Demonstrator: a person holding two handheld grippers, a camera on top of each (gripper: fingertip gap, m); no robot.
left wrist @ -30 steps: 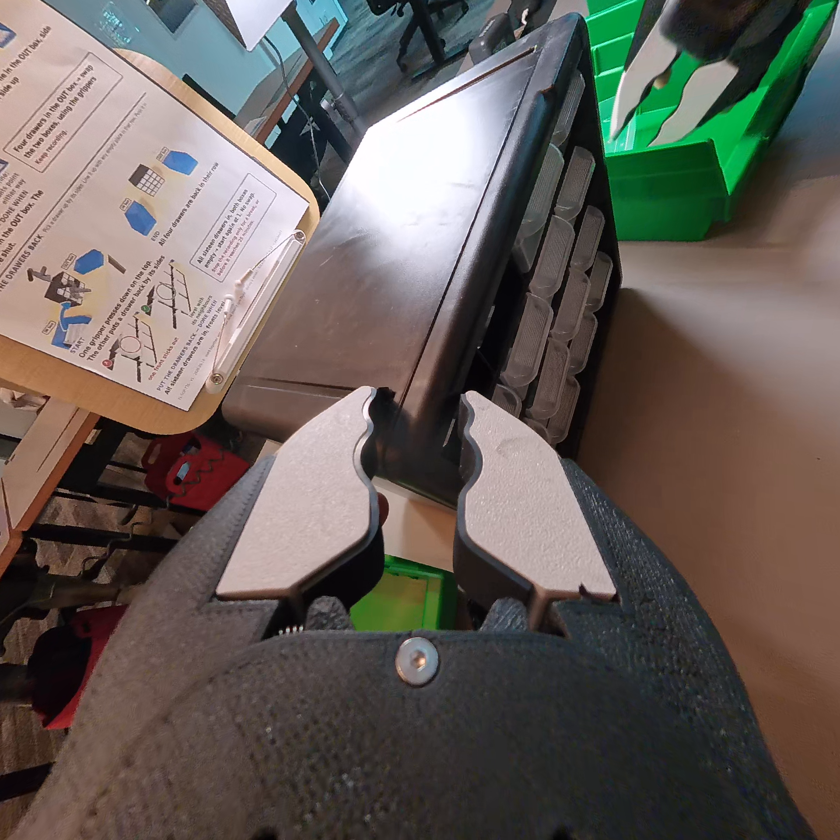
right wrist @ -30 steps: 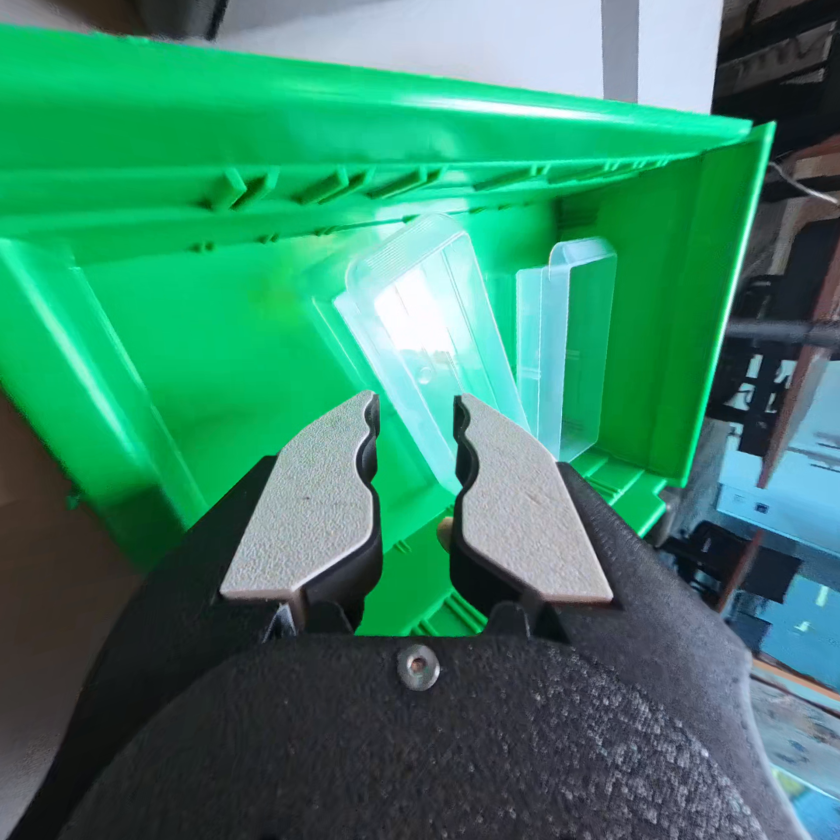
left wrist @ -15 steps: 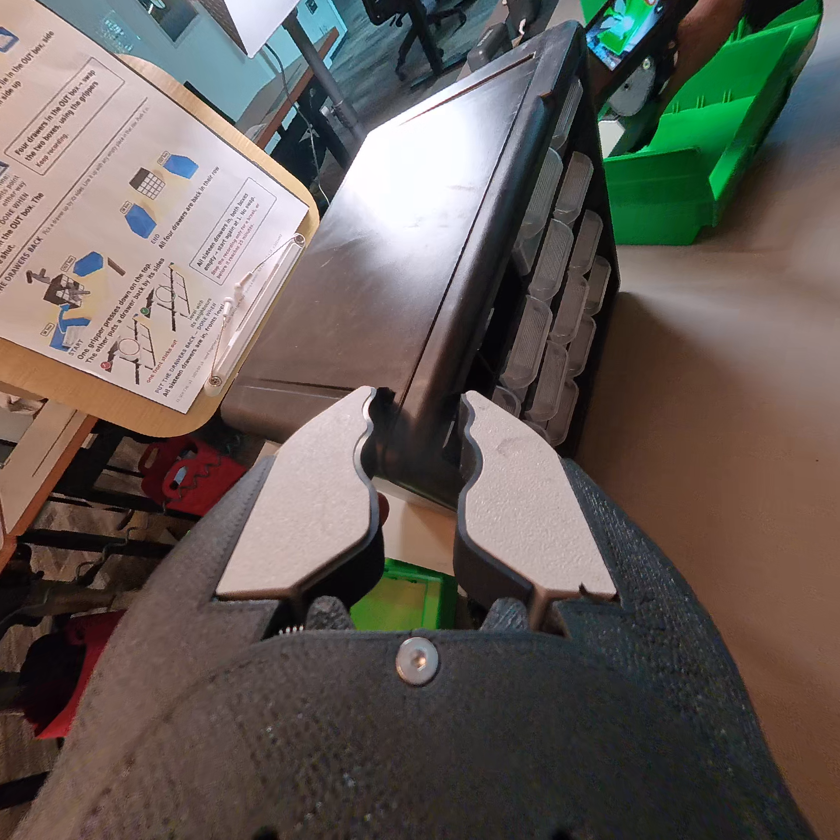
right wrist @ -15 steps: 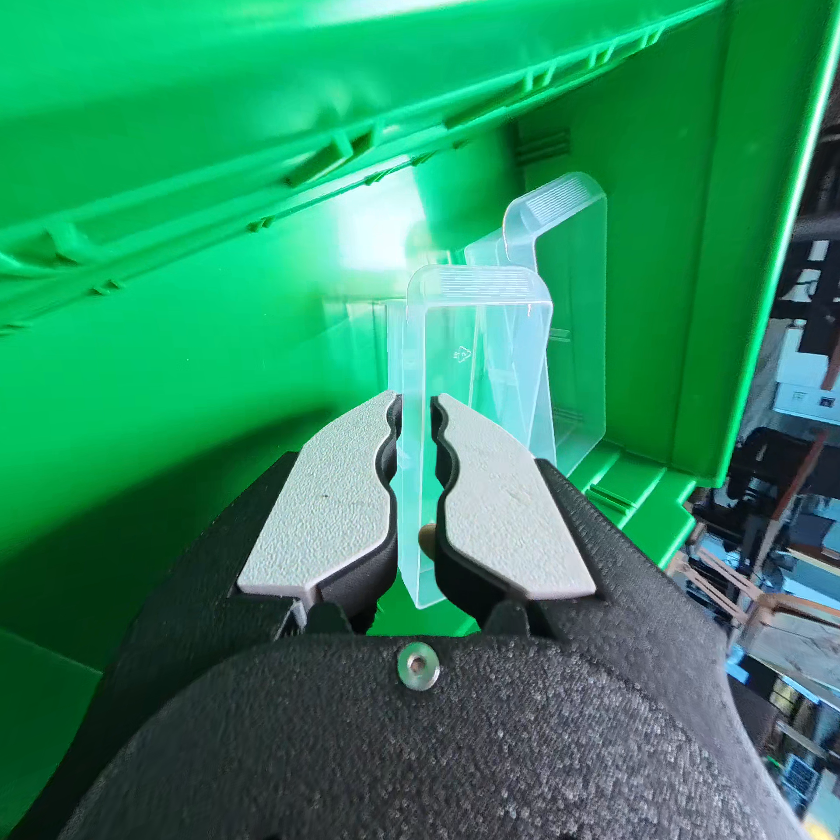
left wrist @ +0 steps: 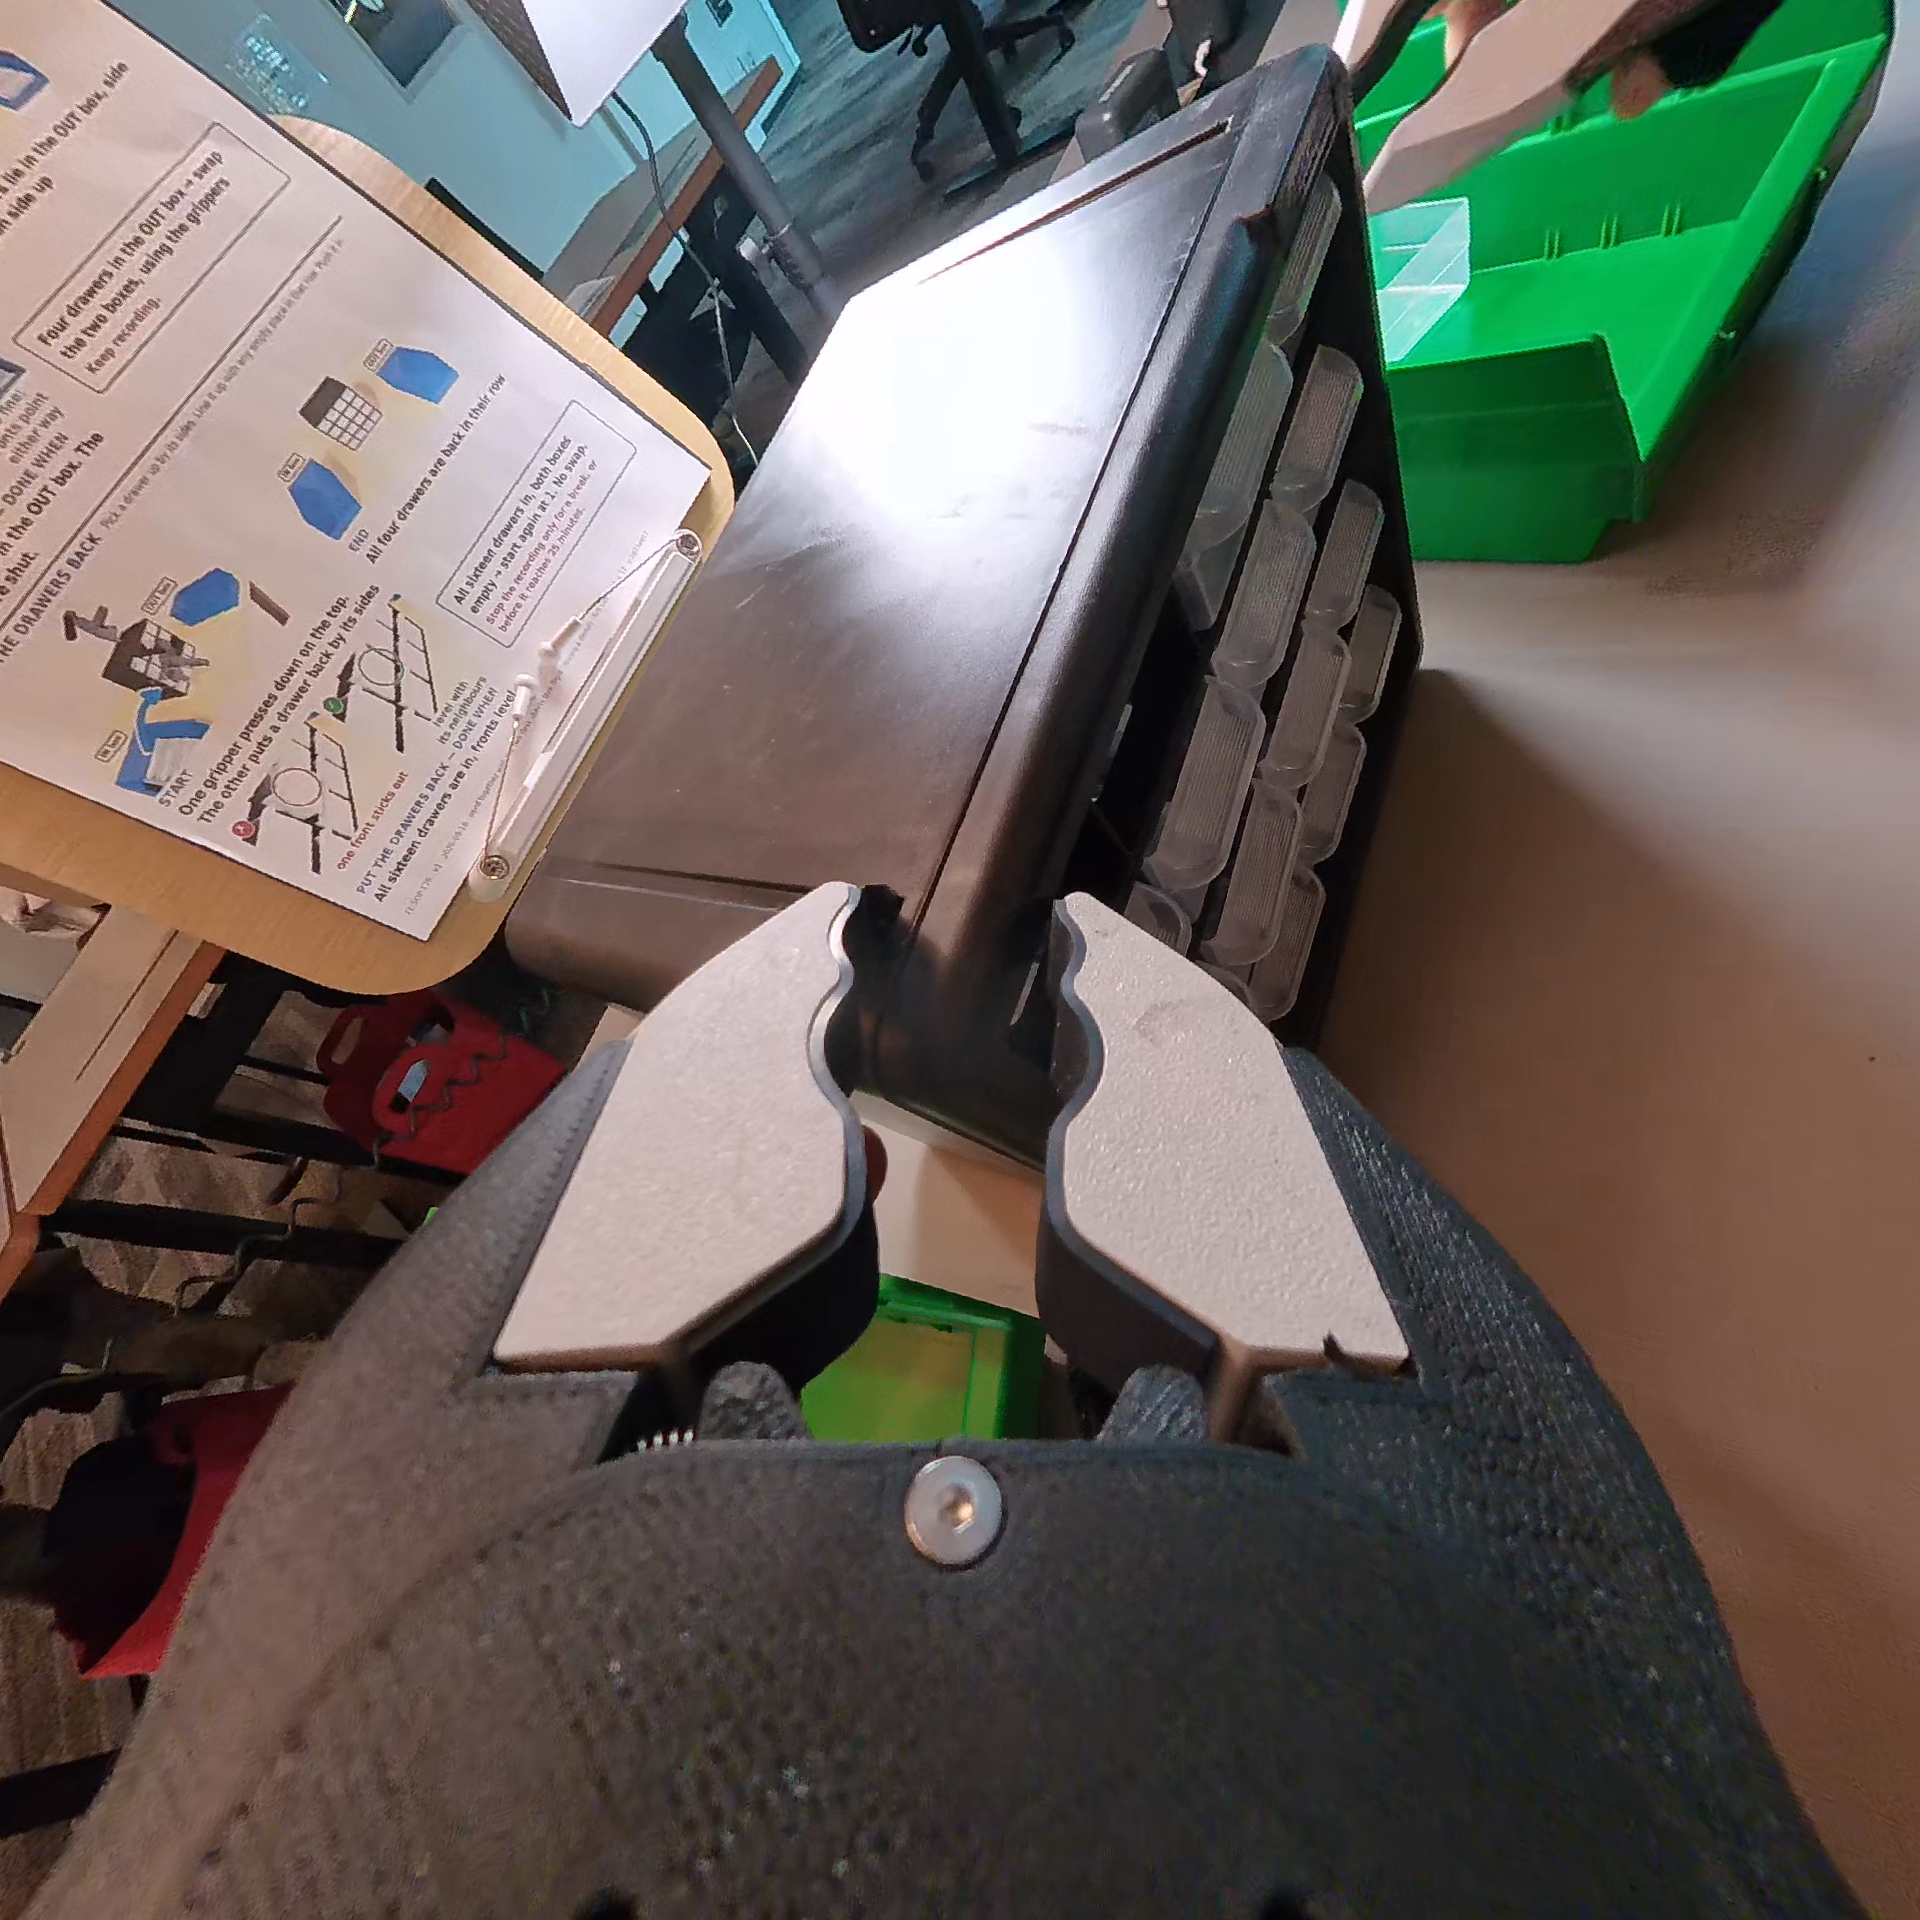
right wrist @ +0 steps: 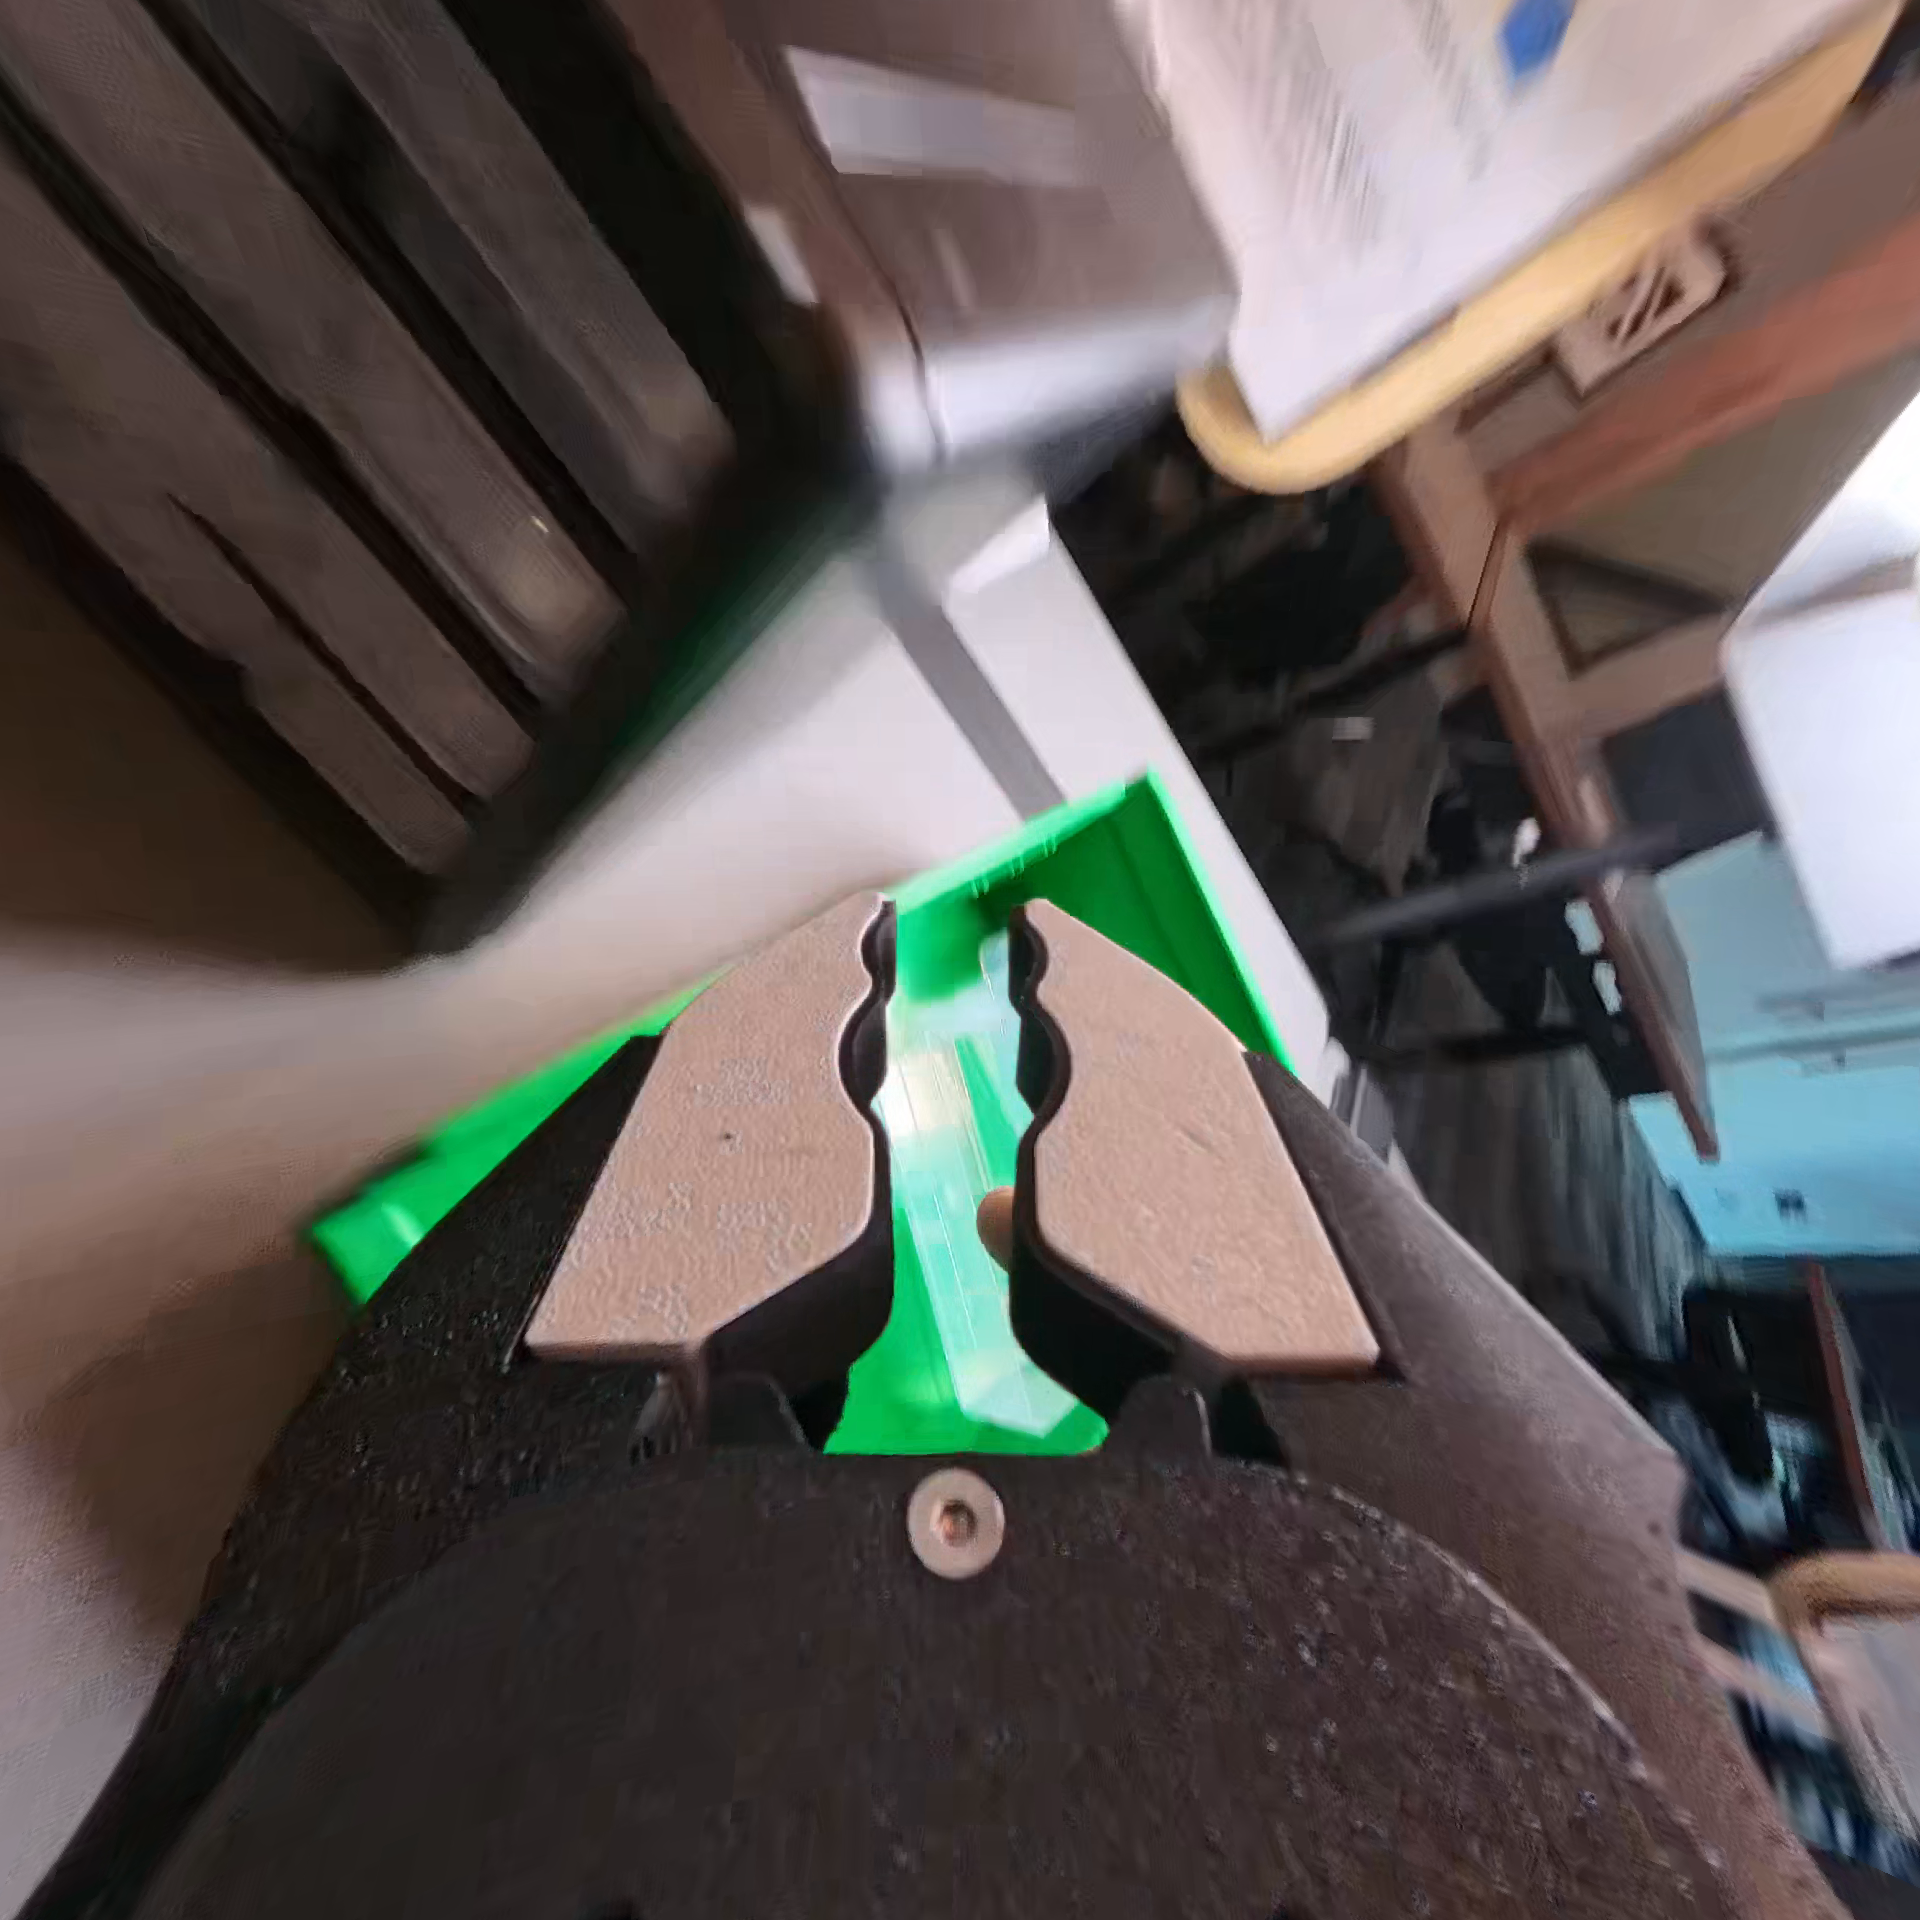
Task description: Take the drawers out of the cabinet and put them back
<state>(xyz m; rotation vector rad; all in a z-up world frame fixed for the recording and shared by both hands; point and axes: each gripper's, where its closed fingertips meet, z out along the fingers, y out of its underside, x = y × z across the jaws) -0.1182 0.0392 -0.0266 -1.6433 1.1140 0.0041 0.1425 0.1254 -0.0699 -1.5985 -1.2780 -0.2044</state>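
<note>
The right gripper (right wrist: 951,935), pinching a clear plastic drawer (right wrist: 935,1153) by its wall, had carried it out of the green plastic bin (left wrist: 1662,312) toward the black plastic cabinet (left wrist: 883,571), whose top corner the left gripper (left wrist: 951,935) kept clamped, so reinsertion appeared imminent.

The cabinet (left wrist: 894,623) stands on the worktop (left wrist: 1662,1039), its rows of drawers (left wrist: 1268,717) facing right in the left wrist view, with a partitioned bin (left wrist: 1621,343) beyond it holding a loose drawer (left wrist: 1423,260). Left of the cabinet a board (left wrist: 582,894) carries an instruction sheet (left wrist: 260,499). In the blurred right wrist view, another bin (right wrist: 1174,904) seems to lie near the cabinet's front
</note>
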